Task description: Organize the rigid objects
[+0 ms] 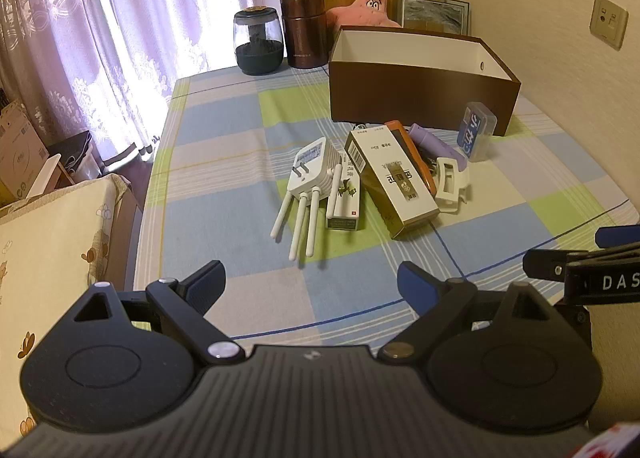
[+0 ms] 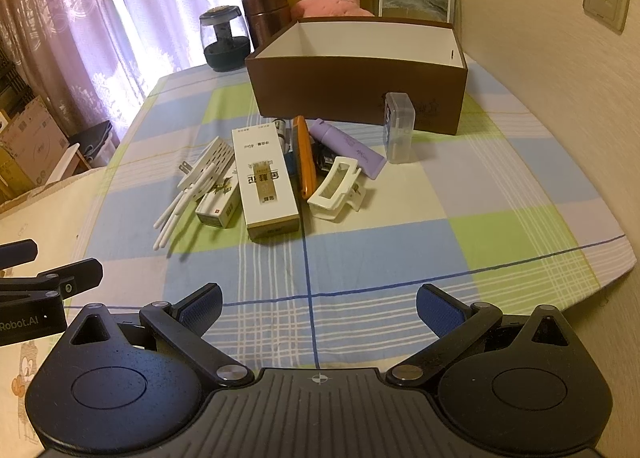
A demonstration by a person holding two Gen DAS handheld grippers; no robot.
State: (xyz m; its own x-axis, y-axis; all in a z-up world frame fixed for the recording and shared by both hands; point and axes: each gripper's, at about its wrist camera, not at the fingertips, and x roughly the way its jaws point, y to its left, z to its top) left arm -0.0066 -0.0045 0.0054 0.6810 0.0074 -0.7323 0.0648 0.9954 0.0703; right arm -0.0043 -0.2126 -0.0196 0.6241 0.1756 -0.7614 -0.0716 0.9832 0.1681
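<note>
Lying in a loose heap just in front of the brown storage box (image 2: 356, 86), the rigid things wait on the checked cloth of the surface (image 2: 400, 258), and nothing sits inside the box as far as its white inner walls show. Both sets of tongs hang back on the near side of the heap, well apart from it — the right tongs (image 2: 320, 310) spread wide and holding nothing, the left tongs (image 1: 310, 286) likewise spread and empty.

Taking the box as the landmark: the tall white-and-gold carton (image 2: 264, 182) lies nearest its front wall's middle, its long axis running from the box straight out toward the tongs. On the window side of the carton sit the white plug-in router (image 1: 316, 174) with its four antennas pointing away from the box, and a small white packet (image 2: 218, 208) partly under it. On the wall side lie an orange-edged flat item (image 2: 302, 154), a lilac tube (image 2: 346, 148) and a white hair claw (image 2: 334, 188); a clear plastic case (image 2: 398, 126) stands right against the box front.

The carton's near end points almost directly at the right tongs, which look the closer pair to it; since its length runs along their line of approach, the jaws would likely close across its narrow width without turning. The router falls more to the left tongs' side.
</note>
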